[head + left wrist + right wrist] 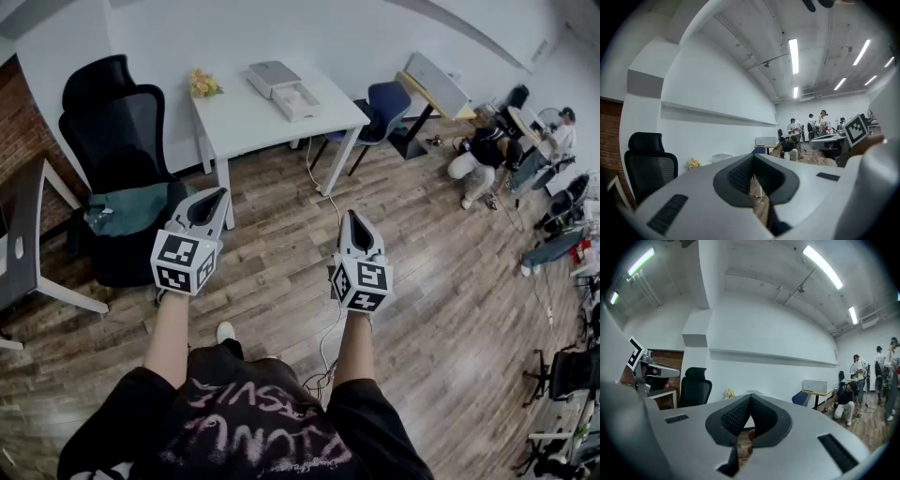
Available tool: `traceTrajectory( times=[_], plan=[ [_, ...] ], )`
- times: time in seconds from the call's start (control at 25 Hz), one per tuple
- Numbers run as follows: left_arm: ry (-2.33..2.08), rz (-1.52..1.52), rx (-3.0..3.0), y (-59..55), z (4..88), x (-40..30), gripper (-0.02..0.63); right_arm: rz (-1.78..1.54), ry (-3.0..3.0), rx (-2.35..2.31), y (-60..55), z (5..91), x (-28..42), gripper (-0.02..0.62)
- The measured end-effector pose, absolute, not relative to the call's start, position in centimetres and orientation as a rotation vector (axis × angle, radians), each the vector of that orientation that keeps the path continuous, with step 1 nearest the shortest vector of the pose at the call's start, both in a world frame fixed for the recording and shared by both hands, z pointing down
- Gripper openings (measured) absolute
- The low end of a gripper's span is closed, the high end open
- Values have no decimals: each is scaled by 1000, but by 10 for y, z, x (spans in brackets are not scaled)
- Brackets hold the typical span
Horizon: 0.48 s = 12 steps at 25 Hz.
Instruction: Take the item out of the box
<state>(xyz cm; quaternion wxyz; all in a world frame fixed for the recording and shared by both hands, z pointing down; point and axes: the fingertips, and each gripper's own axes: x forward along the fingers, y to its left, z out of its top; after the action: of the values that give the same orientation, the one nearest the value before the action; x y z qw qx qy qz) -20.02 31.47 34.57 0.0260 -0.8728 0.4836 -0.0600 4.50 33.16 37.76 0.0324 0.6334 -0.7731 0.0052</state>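
Observation:
A white open box (298, 101) lies on a white table (244, 117) across the room, with a grey-lidded box (271, 75) right behind it. What is inside cannot be made out from here. My left gripper (219, 195) is held in mid-air well short of the table, its jaws shut on nothing. To its right my right gripper (354, 217) is also shut and empty. In the left gripper view the jaw tips (753, 157) meet, and a pale box (721, 157) shows far off. The right gripper's tips (751, 397) touch too.
A small bunch of flowers (203, 84) sits at the table's left corner. A black office chair (117, 159) stands left of the table, a blue chair (384, 108) to its right. A cable (328, 202) trails over the wooden floor. A person (478, 155) crouches at far right.

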Motion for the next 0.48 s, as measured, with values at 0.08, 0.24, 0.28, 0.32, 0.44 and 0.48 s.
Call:
traceTrajectory(
  times=[0.08,0.24,0.28,0.32,0.44,0.48],
  plan=[
    [1493,-179,-2700,312,345,-201,3,12,-2380,1947,329,377,43,9],
    [1498,-177,-2700,307,345,-205,3,7,-2379,1941,324,378,39,9],
    [1497,-178,-2700,306,344,-206,3,3,-2377,1939,323,378,37,9],
    [1498,-182,-2698,304,344,-207,3,1,-2376,1938,322,378,36,9],
    [1510,-196,-2696,299,347,-212,3,2,-2371,1937,318,379,33,9],
    [1514,-200,-2696,298,348,-213,3,-2,-2366,1934,317,380,32,9]
  ],
)
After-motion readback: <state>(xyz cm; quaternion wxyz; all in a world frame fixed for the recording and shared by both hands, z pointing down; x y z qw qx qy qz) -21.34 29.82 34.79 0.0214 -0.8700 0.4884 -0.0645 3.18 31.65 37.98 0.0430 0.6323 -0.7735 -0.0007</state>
